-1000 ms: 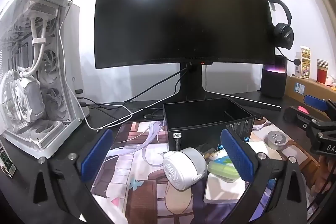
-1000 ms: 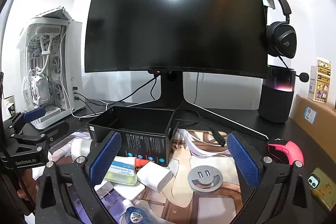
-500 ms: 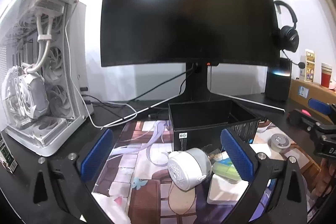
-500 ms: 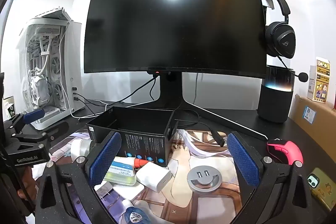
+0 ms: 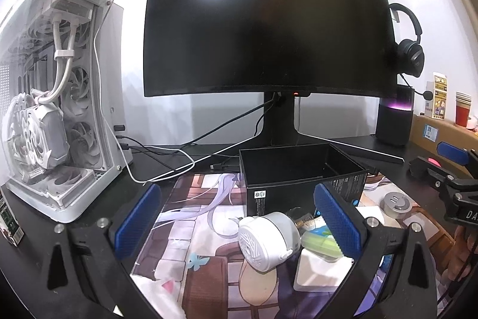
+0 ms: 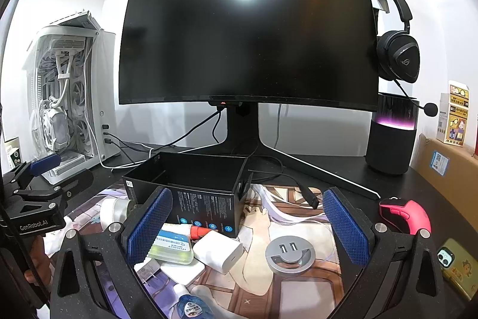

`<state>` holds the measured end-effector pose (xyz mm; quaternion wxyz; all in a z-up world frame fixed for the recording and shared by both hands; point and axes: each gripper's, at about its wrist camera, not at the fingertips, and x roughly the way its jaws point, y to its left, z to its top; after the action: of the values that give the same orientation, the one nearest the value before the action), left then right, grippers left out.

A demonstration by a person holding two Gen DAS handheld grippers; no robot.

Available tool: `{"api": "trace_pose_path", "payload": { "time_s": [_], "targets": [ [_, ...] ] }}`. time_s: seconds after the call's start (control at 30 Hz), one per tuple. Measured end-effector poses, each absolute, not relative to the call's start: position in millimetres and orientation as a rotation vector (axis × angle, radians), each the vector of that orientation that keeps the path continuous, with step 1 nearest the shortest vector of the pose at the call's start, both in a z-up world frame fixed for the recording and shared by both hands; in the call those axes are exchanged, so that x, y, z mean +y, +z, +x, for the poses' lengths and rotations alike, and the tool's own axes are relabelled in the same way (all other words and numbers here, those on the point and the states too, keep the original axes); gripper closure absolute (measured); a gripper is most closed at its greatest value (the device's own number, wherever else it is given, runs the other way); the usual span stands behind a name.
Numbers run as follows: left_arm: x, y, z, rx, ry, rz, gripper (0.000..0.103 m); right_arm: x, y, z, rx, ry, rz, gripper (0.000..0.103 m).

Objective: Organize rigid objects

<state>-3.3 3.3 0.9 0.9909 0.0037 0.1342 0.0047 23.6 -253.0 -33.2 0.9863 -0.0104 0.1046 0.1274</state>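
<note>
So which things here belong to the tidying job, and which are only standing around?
For the job: black box; white charger; round USB hub; green-yellow bottle; white round device; eye-drop bottle.

Just there: monitor; headset; PC case; speaker; pink mouse.

Left gripper (image 5: pixel 237 224) further right, nearer the black box (image 5: pixel 301 178).
</note>
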Motion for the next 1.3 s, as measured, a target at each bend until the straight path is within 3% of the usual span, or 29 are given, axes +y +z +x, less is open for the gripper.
{"api": "trace_pose_path", "payload": {
  "time_s": [0.87,1.1,1.3],
  "targets": [
    [3,0,2,0.297,-0.027,0.003,0.000,-252,-34,22,0.204,0.253,-0.017,0.001],
    [-1,5,8,0.356,-0.120,0.023,0.000,-273,-21,31,0.272,0.321,0.062,0.001],
    [-12,19,8,0.479,-0.187,0.070,0.000,-269,-4,32,0.355,0.399,-0.030,0.001]
  ]
}}
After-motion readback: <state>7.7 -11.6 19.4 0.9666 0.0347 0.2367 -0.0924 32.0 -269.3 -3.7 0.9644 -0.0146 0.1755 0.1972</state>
